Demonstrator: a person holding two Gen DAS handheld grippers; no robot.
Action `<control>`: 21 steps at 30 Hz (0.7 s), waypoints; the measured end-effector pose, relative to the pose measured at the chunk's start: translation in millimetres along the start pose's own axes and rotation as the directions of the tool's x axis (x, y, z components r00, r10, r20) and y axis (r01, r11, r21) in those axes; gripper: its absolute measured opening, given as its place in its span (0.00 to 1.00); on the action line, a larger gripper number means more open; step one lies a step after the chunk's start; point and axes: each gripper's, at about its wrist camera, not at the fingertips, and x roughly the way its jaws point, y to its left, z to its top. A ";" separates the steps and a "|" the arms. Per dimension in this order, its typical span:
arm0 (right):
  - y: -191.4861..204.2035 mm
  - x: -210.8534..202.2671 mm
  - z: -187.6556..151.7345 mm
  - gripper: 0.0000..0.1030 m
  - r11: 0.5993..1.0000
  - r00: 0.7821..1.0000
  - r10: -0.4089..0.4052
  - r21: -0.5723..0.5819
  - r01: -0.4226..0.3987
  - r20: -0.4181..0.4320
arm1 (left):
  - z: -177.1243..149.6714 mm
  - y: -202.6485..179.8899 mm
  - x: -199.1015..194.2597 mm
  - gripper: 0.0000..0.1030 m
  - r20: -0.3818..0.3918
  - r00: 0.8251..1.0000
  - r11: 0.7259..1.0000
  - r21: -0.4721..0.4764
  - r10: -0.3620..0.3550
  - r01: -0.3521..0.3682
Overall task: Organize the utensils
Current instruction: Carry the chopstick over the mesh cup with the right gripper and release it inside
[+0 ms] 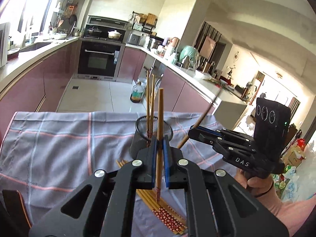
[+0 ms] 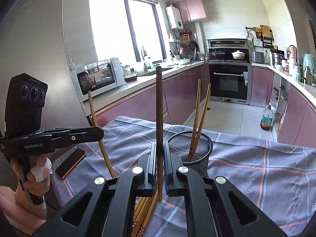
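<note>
A black mesh cup (image 1: 153, 133) stands on a grey checked cloth (image 1: 59, 144) and holds two upright bamboo chopsticks (image 1: 150, 102); it also shows in the right wrist view (image 2: 190, 150). My left gripper (image 1: 159, 140) is shut on one bamboo chopstick (image 1: 160, 110), held upright just in front of the cup. My right gripper (image 2: 159, 148) is shut on a dark chopstick (image 2: 159, 102), held upright left of the cup. In the left wrist view the right gripper (image 1: 192, 131) sits right of the cup. Several loose chopsticks (image 1: 167, 215) lie on the cloth below both grippers.
A phone (image 2: 70, 163) lies on the cloth at the left, beside the left gripper (image 2: 98, 133). The table's far edge drops to a tiled kitchen floor with an oil bottle (image 2: 267, 119). Pink cabinets and counters run along both sides.
</note>
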 end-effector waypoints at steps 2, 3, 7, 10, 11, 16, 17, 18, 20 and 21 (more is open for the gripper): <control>-1.1 -2.1 6.0 0.05 1.000 1.000 -0.005 -0.003 0.005 0.016 | 6.9 -1.3 -3.3 0.06 0.022 1.000 1.000 -0.001 -0.001 0.001; -1.5 -3.3 8.7 0.05 1.000 1.000 -0.006 -0.005 0.006 0.024 | 10.1 -1.2 -4.2 0.06 0.030 1.000 1.000 -0.002 0.001 -0.001; -2.0 -6.7 20.5 0.05 1.000 0.999 -0.011 -0.021 0.012 0.048 | 26.9 -2.7 -4.6 0.06 0.054 0.999 1.000 -0.006 0.011 -0.010; -1.2 -9.4 32.1 0.05 0.999 0.998 -0.014 -0.033 0.016 0.066 | 40.1 -4.5 -5.2 0.06 0.076 0.997 1.000 -0.007 0.011 -0.010; -0.9 -10.7 34.7 0.05 0.999 0.997 -0.017 -0.035 0.020 0.073 | 44.4 -6.3 -5.9 0.06 0.084 0.996 1.000 -0.005 0.011 -0.011; -2.8 -19.9 50.2 0.05 0.998 0.993 -0.032 -0.045 0.037 0.113 | 65.6 -13.7 -7.1 0.06 0.119 0.993 1.000 0.010 0.011 -0.012; -4.0 -21.3 52.5 0.05 0.998 0.992 -0.035 -0.045 0.041 0.120 | 69.2 -15.7 -7.9 0.06 0.127 0.992 1.000 0.015 0.011 -0.013; -5.6 -22.7 55.1 0.05 0.998 0.991 -0.038 -0.043 0.044 0.128 | 74.1 -18.2 -7.9 0.06 0.134 0.991 1.000 0.019 0.012 -0.014; -8.7 -24.6 59.8 0.05 0.998 0.989 -0.041 -0.039 0.047 0.143 | 82.3 -21.5 -8.2 0.06 0.146 0.989 1.000 0.023 0.013 -0.017; -10.6 -25.2 62.7 0.05 0.998 0.988 -0.042 -0.034 0.047 0.151 | 85.6 -22.8 -7.6 0.06 0.151 0.988 0.999 0.026 0.016 -0.020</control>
